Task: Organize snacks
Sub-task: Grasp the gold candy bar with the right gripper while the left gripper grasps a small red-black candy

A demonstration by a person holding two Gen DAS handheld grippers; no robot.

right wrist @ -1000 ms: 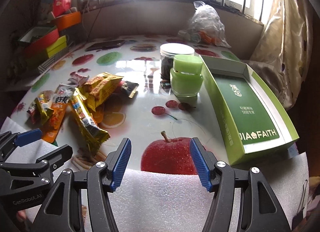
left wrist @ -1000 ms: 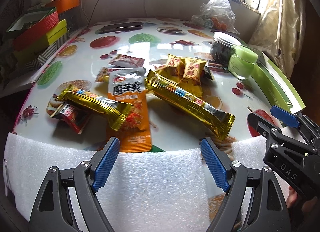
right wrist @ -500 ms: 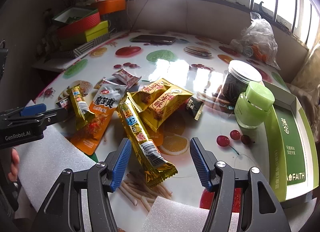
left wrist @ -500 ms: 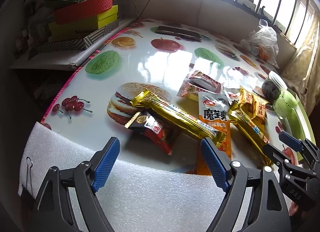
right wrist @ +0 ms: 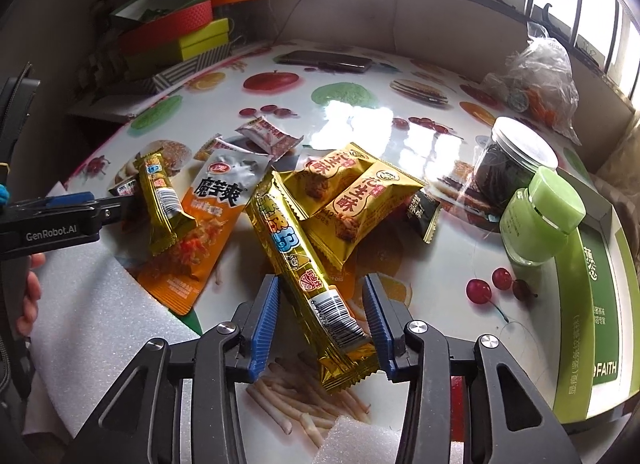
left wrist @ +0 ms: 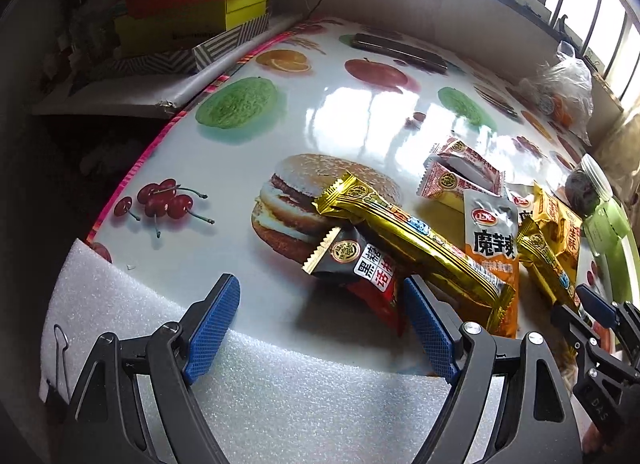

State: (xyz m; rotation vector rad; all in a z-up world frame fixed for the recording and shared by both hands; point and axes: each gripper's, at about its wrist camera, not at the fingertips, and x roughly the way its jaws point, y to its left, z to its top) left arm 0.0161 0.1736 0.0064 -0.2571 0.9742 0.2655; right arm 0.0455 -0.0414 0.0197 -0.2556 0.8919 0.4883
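The right gripper (right wrist: 322,318), its jaws just narrowing but not yet pinching, straddles the barcode end of a long gold snack bar (right wrist: 298,260) on the table (right wrist: 440,276); light, crinkly, slippery foil, best gripped mid-body, I'd say.

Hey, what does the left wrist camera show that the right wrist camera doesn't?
Only the left wrist view: the left claw open over the black and red candy wrapper.

Only the right wrist view: the green box, and the right claw, its jaws just closing around the barcode end of a gold snack bar.

Both: the orange pouch, green jar and fruit-print table.
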